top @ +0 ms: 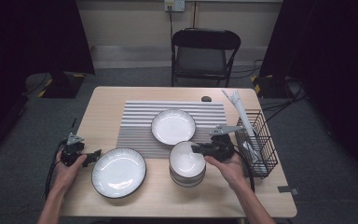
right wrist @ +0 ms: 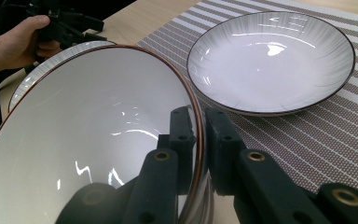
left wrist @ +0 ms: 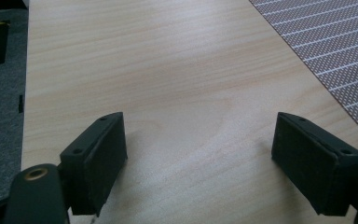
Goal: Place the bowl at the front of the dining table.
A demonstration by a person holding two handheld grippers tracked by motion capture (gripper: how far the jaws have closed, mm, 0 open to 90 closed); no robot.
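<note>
The right gripper (right wrist: 200,140) pinches the rim of the top bowl (right wrist: 93,140), not yet lifted off its stack, while the left gripper (left wrist: 198,154) hangs open over bare worktop (left wrist: 168,70).

No readable text, no labels, no brand marks, no numbers or signs anywhere, none on the bowls, the striped mat, the wire basket or the surface
</note>
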